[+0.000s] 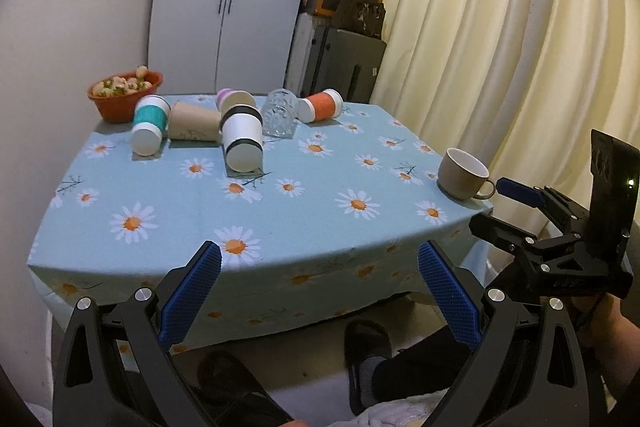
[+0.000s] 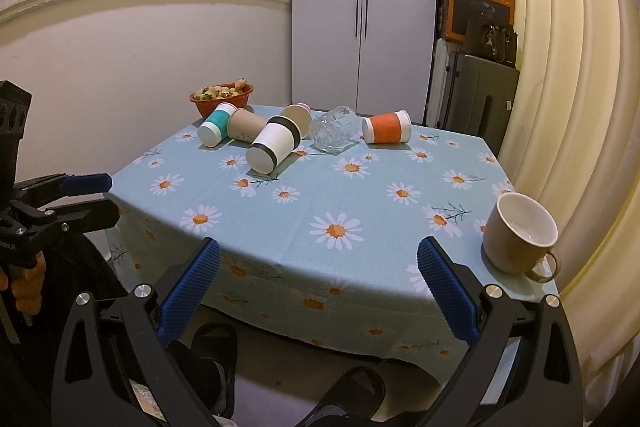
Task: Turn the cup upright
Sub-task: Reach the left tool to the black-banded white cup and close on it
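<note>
Several cups lie on their sides at the far end of the table: a teal one (image 1: 150, 125) (image 2: 216, 125), a brown paper one (image 1: 192, 123) (image 2: 246, 126), a white one with black bands (image 1: 242, 139) (image 2: 274, 143), a pink-rimmed one (image 1: 232, 98) (image 2: 298, 114), a cut-glass tumbler (image 1: 281, 113) (image 2: 334, 129) and an orange one (image 1: 322, 105) (image 2: 387, 127). A beige mug (image 1: 462, 175) (image 2: 518, 233) stands upright at the near right corner. My left gripper (image 1: 320, 271) (image 2: 100, 197) is open and empty before the near edge. My right gripper (image 2: 319, 269) (image 1: 496, 203) is open and empty, left of the mug.
An orange bowl of food (image 1: 124, 97) (image 2: 222, 97) sits at the far left corner. The floral tablecloth (image 1: 304, 223) (image 2: 304, 223) hangs over the near edge. Curtains (image 1: 520, 47) hang close on the right. A suitcase and boxes (image 1: 344, 27) stand behind, by a white wardrobe. My slippered feet (image 1: 366, 355) are below.
</note>
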Motion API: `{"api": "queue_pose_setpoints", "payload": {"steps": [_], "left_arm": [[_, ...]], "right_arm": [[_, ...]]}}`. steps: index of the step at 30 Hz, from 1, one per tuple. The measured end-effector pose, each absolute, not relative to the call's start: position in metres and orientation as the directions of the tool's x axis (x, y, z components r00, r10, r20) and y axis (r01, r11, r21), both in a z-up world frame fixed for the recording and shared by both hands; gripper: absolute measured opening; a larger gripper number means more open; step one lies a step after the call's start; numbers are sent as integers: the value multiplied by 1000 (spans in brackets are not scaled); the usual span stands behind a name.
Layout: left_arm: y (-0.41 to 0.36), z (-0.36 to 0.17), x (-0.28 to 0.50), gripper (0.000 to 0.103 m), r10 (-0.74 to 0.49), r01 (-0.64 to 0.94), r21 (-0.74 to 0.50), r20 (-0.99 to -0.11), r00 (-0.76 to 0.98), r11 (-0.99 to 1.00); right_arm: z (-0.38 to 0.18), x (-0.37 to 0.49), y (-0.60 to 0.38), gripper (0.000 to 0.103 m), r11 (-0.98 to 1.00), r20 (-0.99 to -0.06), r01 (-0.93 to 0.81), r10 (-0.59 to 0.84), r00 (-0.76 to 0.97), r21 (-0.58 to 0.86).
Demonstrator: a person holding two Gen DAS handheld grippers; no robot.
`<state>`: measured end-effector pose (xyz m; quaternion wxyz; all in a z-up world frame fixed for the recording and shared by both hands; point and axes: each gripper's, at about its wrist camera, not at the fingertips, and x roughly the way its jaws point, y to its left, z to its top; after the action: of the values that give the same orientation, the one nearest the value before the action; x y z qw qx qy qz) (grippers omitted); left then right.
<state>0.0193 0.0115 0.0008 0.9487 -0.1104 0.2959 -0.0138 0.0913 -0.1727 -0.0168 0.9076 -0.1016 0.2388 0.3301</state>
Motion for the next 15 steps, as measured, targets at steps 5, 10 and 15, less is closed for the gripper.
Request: {"api": "queue_pose_setpoints", "payload": {"steps": [5,10,15], "left_arm": [[29,9,47,96,-100,-67,-255,-588,803,965],[54,20,86,96,-105,-109,-295,-622,776,949],[79,23,134,96,-107,-155,-322,-668,736,934]], "right_arm": [[0,113,-161,98,756,-487,-654,564,667,-19],[11,144,-141,98,742,-503,-670,577,643,-6],[11,182,-117,98,730,-543,-683,579,608,13]]}}
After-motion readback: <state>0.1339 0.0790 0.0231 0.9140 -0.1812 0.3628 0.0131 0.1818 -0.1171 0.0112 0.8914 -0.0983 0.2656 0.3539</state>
